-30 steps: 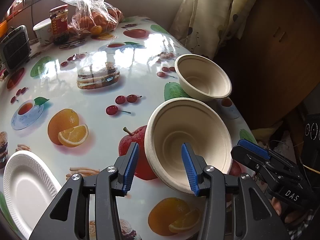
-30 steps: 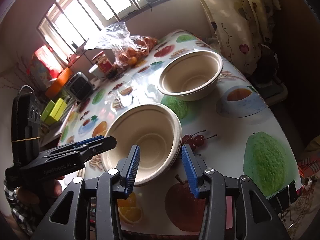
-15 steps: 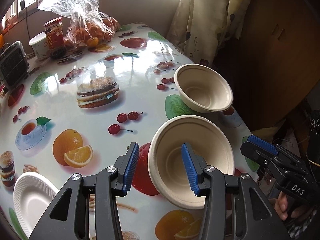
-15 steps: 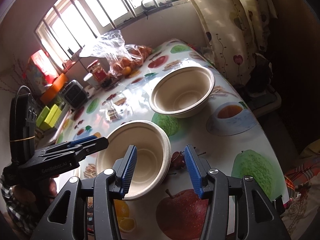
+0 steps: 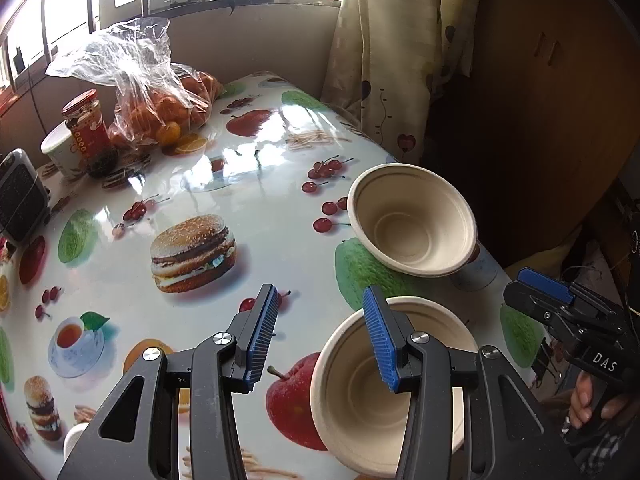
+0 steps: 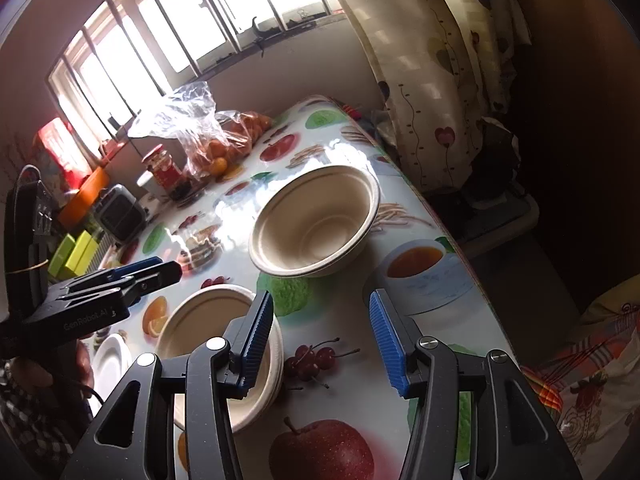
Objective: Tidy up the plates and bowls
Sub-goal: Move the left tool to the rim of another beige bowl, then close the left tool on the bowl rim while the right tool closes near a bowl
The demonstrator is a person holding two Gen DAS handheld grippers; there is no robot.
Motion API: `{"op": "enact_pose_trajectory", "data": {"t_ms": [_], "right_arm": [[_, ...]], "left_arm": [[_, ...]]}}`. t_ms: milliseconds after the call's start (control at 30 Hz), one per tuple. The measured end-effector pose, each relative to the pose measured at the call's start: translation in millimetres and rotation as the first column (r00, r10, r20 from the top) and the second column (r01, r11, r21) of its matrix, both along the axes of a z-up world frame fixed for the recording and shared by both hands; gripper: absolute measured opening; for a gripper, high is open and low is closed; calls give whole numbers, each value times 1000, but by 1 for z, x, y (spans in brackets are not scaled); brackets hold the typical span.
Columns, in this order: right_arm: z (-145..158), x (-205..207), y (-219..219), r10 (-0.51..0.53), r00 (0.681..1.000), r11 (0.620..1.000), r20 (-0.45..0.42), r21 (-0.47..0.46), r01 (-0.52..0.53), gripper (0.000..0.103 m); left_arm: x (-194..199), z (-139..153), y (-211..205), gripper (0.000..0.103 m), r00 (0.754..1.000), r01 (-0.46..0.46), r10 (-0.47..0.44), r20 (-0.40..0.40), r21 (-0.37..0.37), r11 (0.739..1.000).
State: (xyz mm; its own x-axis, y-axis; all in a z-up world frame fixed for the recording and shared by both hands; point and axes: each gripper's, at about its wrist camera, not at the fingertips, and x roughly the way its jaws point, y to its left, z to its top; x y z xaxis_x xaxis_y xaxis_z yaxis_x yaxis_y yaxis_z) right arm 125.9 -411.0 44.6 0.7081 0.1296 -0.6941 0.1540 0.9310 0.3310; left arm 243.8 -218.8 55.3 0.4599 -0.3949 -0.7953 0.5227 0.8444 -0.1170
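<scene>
Draws the left gripper point(image 5: 320, 300) and right gripper point(image 6: 320, 304) back off the near bowl stack point(image 5: 360, 400), both half-open and empty, leaves it at 5 o'clock on the tabletop point(image 5: 260, 208), far bowl point(image 5: 412, 224) at 3 o'clock, likely next.

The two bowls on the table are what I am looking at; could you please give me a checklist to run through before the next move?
1. Left gripper jaws apart and empty: ok.
2. Right gripper jaws apart and empty: ok.
3. Far bowl upright, touched by neither gripper: ok.
4. Near bowl upright on the table: ok.
5. Space between the two bowls free of objects: ok.
6. Number of bowls nested in the near bowl: cannot tell.
</scene>
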Motion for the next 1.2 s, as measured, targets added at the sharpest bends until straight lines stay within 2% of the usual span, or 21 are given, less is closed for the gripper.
{"op": "enact_pose_trajectory", "data": {"t_ms": [467, 633, 1067, 1200], "right_arm": [[1, 22, -29, -42, 999, 998, -2, -48, 42, 53], [-2, 32, -34, -31, 999, 999, -9, -36, 30, 53], [-15, 57, -36, -12, 999, 1000, -33, 16, 13, 52], [-18, 63, -36, -10, 999, 1000, -44, 18, 10, 47]], "left_arm": [[56, -2, -24, 46, 999, 32, -32, -4, -13, 999], [75, -12, -32, 46, 998, 39, -39, -43, -11, 999], [96, -27, -44, 46, 986, 38, -53, -158, -100, 994], [96, -30, -48, 45, 985, 50, -65, -159, -93, 994]]}}
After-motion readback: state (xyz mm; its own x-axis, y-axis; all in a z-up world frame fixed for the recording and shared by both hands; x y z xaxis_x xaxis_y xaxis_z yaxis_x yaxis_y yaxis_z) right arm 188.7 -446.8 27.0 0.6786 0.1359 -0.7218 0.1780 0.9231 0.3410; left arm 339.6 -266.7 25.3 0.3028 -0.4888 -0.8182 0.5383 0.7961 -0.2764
